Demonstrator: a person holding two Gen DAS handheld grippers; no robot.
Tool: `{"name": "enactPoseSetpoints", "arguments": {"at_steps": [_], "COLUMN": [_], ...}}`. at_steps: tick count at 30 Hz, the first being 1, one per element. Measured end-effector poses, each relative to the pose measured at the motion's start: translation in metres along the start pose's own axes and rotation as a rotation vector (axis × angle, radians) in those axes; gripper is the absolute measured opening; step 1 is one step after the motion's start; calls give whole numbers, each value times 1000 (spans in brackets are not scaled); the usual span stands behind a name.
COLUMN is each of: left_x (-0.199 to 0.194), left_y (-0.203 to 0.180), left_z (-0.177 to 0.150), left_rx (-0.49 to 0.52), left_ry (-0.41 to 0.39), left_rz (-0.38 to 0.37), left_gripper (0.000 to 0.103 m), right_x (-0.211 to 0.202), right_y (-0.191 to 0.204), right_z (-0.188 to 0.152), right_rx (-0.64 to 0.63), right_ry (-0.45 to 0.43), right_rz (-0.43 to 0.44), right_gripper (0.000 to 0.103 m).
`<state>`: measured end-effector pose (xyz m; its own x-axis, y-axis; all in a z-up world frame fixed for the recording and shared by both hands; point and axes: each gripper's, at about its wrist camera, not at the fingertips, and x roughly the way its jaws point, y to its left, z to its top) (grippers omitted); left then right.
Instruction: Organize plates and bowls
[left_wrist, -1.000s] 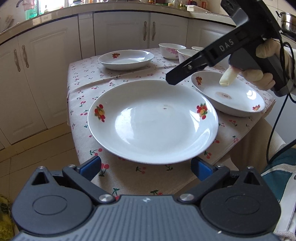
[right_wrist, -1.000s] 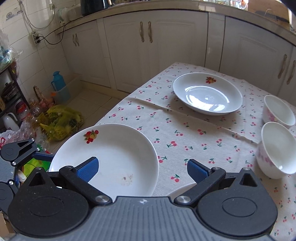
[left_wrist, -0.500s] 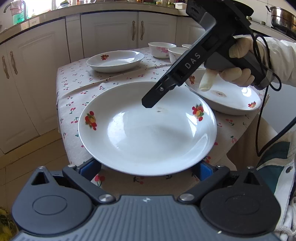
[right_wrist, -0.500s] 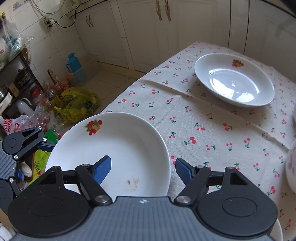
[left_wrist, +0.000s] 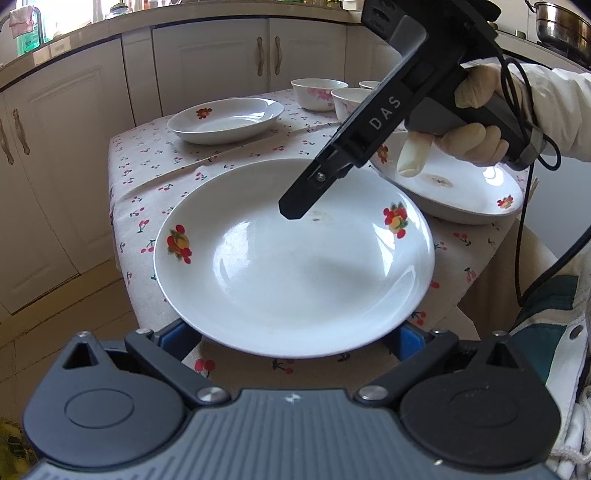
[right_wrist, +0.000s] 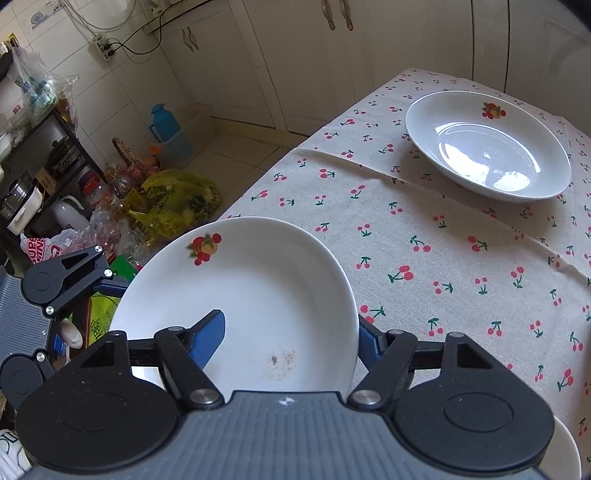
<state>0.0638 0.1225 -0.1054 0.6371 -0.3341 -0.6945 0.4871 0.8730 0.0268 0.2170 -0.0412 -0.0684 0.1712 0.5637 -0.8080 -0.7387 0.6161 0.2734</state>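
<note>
A white plate with fruit decals (left_wrist: 295, 258) lies at the near corner of the table; it also shows in the right wrist view (right_wrist: 251, 302). My left gripper (left_wrist: 291, 338) is open, its blue fingers (left_wrist: 177, 338) under the plate's near rim. My right gripper (right_wrist: 291, 338) is open and straddles the plate's edge, one blue finger (right_wrist: 208, 339) over the inside, the other outside the rim. In the left wrist view the right gripper (left_wrist: 369, 147) reaches over the plate. A second plate (left_wrist: 454, 188) lies to the right, a third (left_wrist: 225, 120) farther back (right_wrist: 487, 147). Bowls (left_wrist: 319, 94) stand behind.
The table wears a cherry-print cloth (right_wrist: 443, 258). White cabinets (left_wrist: 210, 62) run behind it. On the floor to the left stand a yellow bag (right_wrist: 173, 206), a blue jug (right_wrist: 164, 122) and a cluttered rack (right_wrist: 44, 173).
My right gripper has moved down and over the near plate, so one finger is now inside its rim. The left gripper has slid closer under the plate's near edge.
</note>
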Motion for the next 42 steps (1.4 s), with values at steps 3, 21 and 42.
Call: {"name": "enactPoseSetpoints", "arguments": {"at_steps": [3, 21, 42], "left_x": [2, 49, 66], "left_y": [3, 37, 44], "left_z": [4, 55, 62], "left_rx": [3, 78, 77], "left_ry": [-1, -12, -2], "left_rz": [3, -32, -57], "left_gripper": [102, 102, 102], "right_x": [-3, -5, 2], "right_y": [1, -52, -65], "right_z": [3, 34, 33], "right_rx": [-12, 92, 101], "right_ry": [-15, -97, -85], "right_rz": [-14, -78, -77], "right_gripper": [78, 79, 89]}}
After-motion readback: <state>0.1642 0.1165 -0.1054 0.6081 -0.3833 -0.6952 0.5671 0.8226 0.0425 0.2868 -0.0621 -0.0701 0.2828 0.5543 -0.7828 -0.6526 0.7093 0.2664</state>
